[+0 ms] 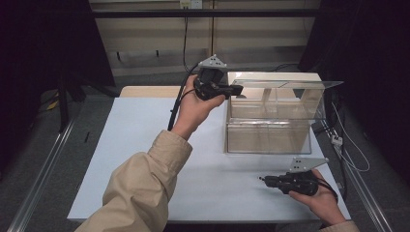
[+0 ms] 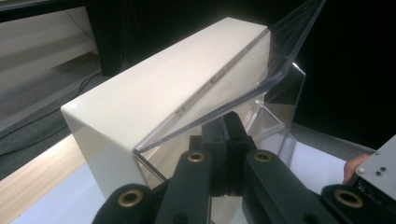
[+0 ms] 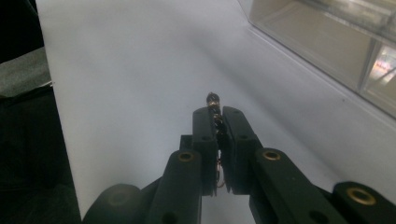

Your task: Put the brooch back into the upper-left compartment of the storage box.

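A clear plastic box (image 1: 268,135) with a cream back (image 2: 154,93) stands on the right half of the white table (image 1: 145,159). Its clear lid (image 1: 290,83) is raised to about level above the box. My left gripper (image 1: 239,88) is at the lid's left edge, and in the left gripper view the jaws (image 2: 229,122) are shut on the lid (image 2: 233,88). My right gripper (image 1: 263,180) hovers low near the table's front right, pointing left. It is shut on a small dark bead on a thin gold chain (image 3: 212,99), which pokes out past the fingertips (image 3: 217,112).
The box has several clear compartments inside. A wooden strip (image 1: 145,91) runs behind the white surface. Cables (image 1: 353,154) lie past the table's right edge. Dark curtains flank both sides.
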